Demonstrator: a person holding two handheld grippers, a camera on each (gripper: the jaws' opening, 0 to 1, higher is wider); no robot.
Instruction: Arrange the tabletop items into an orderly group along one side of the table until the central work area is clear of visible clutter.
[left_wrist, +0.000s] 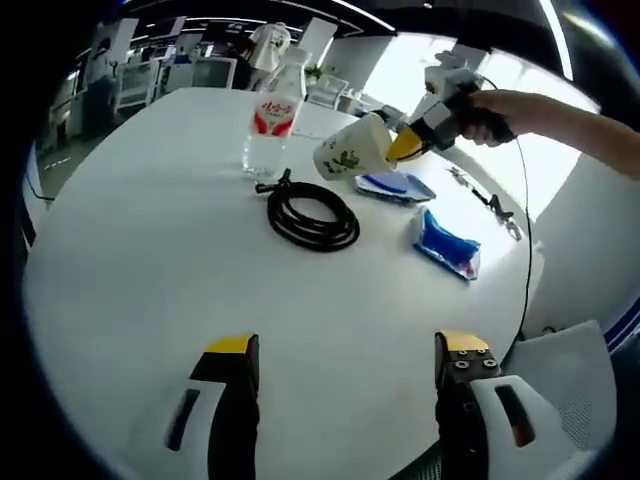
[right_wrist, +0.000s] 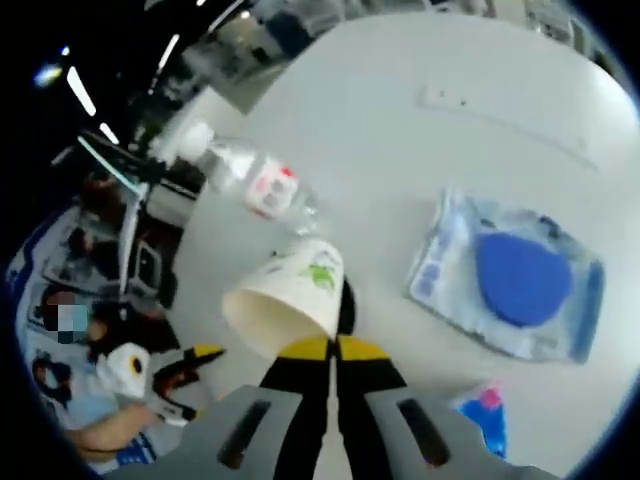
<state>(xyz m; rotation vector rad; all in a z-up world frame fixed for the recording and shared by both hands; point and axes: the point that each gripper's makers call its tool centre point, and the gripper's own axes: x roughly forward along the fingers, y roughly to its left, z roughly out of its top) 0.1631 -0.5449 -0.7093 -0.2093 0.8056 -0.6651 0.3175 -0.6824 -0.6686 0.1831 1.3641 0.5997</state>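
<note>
A white paper cup (left_wrist: 352, 148) with a green print hangs tilted above the white table (left_wrist: 150, 260), and my right gripper (left_wrist: 412, 142) is shut on its rim. In the right gripper view the cup (right_wrist: 290, 298) lies on its side just past the closed yellow-tipped jaws of the right gripper (right_wrist: 335, 350). A clear water bottle (left_wrist: 272, 125) with a red label stands at the far side. Close to it lies a coiled black cable (left_wrist: 310, 215). Two blue packets (left_wrist: 395, 185) (left_wrist: 447, 243) rest to the right. My left gripper (left_wrist: 345, 352) is open and empty over the near table.
A thin dark cord with small metal parts (left_wrist: 490, 205) lies by the right table edge. A white chair (left_wrist: 570, 375) stands off the near right. In the right gripper view the bottle (right_wrist: 250, 182) and a packet with a blue disc (right_wrist: 512, 275) lie beneath the cup.
</note>
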